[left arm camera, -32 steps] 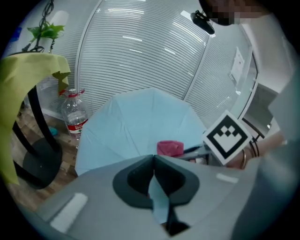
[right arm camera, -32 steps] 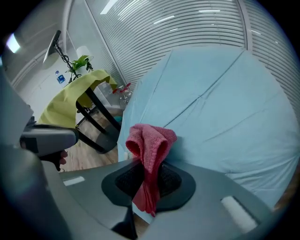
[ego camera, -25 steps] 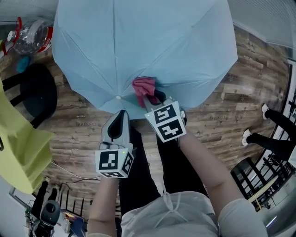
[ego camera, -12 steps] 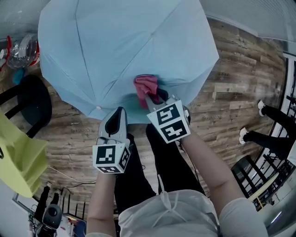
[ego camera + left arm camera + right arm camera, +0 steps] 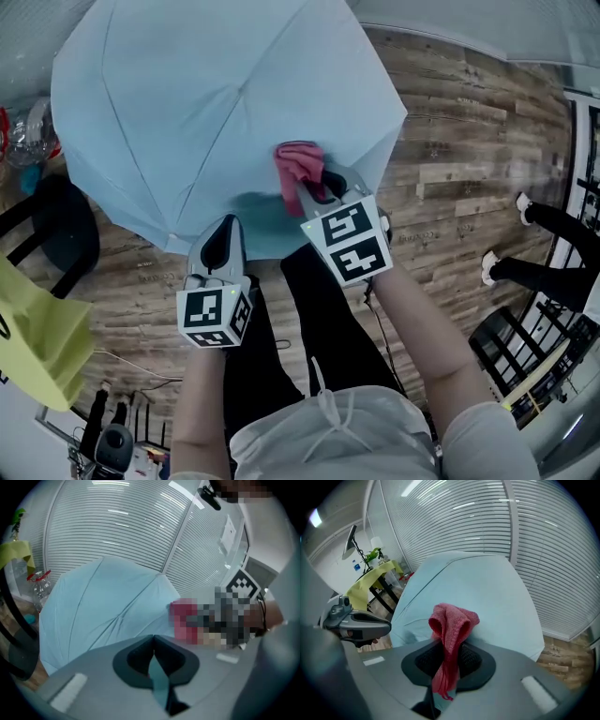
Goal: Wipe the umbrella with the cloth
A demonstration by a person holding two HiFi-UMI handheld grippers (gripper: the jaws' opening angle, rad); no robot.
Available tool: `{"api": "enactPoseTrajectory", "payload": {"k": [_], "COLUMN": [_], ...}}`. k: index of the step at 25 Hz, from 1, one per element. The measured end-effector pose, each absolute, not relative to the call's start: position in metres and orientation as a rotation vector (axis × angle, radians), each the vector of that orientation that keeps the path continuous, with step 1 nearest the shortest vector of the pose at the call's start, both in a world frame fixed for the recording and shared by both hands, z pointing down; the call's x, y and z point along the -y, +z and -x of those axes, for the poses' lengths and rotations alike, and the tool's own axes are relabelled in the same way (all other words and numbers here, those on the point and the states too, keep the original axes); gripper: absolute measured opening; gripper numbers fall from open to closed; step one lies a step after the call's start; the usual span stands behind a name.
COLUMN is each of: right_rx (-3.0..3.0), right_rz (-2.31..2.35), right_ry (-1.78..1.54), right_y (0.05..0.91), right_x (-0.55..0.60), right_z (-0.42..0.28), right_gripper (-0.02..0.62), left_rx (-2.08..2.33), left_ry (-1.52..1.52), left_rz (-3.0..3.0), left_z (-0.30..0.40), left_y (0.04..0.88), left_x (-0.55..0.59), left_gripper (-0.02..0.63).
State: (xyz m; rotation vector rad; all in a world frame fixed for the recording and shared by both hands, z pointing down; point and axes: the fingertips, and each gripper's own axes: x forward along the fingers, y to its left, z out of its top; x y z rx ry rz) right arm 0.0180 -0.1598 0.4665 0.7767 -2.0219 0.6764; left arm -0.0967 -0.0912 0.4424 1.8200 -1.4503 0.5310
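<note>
two sets of jaws were clamped: the right gripper (image 5: 315, 187) pinched the red cloth (image 5: 298, 164) at 5 o'clock on the umbrella (image 5: 187, 103), and the left gripper (image 5: 225, 230) nipped its rim at 6 o'clock. that thin hem could slip out, letting the canopy swing away under wiping pressure.

Wood plank floor (image 5: 469, 159), white blinds (image 5: 478, 517) ahead of the left gripper (image 5: 225, 230), yellow-covered table (image 5: 37, 337) and black chair (image 5: 56, 234) to its left
</note>
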Motion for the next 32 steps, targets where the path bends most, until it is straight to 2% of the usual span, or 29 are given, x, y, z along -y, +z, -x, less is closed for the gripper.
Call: {"api": "enactPoseTrajectory", "payload": {"k": [16, 32], "right_rx": [1.897, 1.728], "right_rz": [-0.907, -1.059], "right_ry": [0.697, 0.626], "right_y": [0.475, 0.536], "right_x": [0.232, 0.278], "right_z": [-0.143, -0.234], "right_gripper": [0.066, 0.064], "left_rx": [1.333, 1.296], "left_ry": [0.572, 0.619], "left_rz": [-1.885, -1.856], "left_z": [-0.004, -0.018], "left_y": [0.451, 0.478], "left_x": [0.141, 0.14], "left_gripper": [0.008, 0.008]}}
